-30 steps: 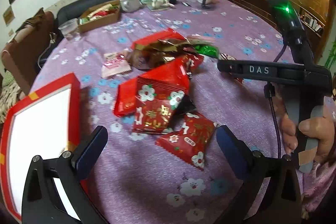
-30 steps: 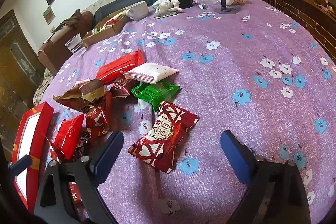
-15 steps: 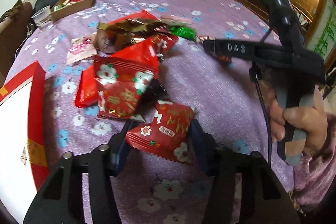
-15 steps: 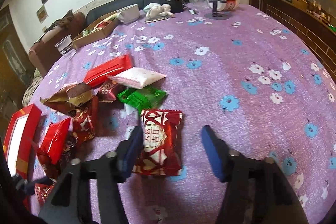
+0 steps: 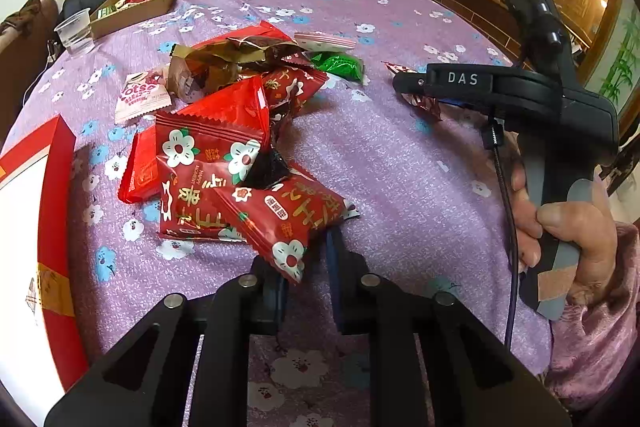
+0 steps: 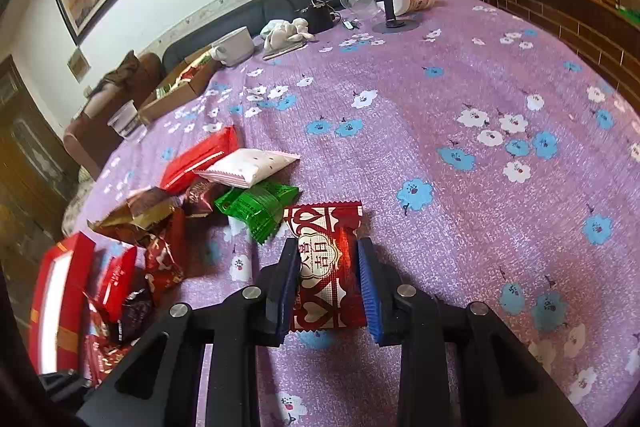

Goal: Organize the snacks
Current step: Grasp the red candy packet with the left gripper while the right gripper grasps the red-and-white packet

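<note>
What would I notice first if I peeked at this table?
Probably the heap of shiny red snack packets on the purple flowered tablecloth, with one bright green packet among them. Then the left gripper, pinching a red flower-print packet, and the right gripper, pinching a red heart-print packet.
</note>
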The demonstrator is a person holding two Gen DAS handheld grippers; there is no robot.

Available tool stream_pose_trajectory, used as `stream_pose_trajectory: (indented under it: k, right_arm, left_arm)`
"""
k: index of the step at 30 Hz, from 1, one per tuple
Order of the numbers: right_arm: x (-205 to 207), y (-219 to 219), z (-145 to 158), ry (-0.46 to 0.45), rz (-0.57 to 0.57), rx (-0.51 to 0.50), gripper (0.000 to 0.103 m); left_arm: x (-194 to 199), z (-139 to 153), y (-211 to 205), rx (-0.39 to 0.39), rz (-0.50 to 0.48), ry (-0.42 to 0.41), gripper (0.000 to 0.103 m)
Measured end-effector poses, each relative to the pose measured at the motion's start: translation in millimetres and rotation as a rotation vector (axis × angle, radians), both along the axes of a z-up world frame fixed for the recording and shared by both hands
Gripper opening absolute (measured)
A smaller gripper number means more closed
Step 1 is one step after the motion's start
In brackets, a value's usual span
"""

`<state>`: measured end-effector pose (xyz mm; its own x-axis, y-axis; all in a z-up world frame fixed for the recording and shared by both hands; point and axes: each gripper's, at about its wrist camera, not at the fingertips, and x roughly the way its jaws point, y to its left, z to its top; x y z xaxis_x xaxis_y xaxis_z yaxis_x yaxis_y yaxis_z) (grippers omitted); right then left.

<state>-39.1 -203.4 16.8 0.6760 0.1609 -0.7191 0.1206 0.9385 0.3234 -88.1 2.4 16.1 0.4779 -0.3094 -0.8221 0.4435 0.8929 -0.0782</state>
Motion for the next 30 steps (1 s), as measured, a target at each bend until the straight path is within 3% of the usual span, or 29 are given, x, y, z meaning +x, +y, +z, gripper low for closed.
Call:
stream_pose_trajectory:
  k: [7, 10, 12, 14, 23, 24, 27, 30]
  right_arm:
    - [0, -4, -1, 0.001, 0.005, 0.062, 0.030]
    - [1, -2, -1, 0.002, 0.011, 0.048, 0.030]
    - [1, -2, -1, 0.002, 0.012, 0.046, 0.030]
    - [2, -1, -1, 0.003, 0.012, 0.046, 0.030]
    - [2, -1, -1, 0.002, 0.015, 0.039, 0.031]
    - [2, -1, -1, 0.003, 0.016, 0.039, 0.031]
    - [3, 0, -1, 0.001, 0.022, 0.030, 0.032]
    - [3, 2, -1, 0.001, 0.029, 0.026, 0.032]
  left_arm:
    - [-4, 1, 13, -0.026, 0.028, 0.015, 0.014]
    - [-3, 2, 21, -0.050, 0.066, 0.037, 0.033]
    - [-1, 4, 28, -0.090, 0.097, 0.050, 0.059]
    - [2, 8, 30, -0.120, 0.123, 0.052, 0.062]
    - [23, 3, 5, -0.103, 0.120, 0.065, 0.061]
    - [24, 3, 5, -0.121, 0.117, 0.065, 0.051]
    - [26, 4, 5, -0.169, 0.096, 0.068, 0.032]
    - [24, 4, 2, -0.169, 0.079, 0.057, 0.025]
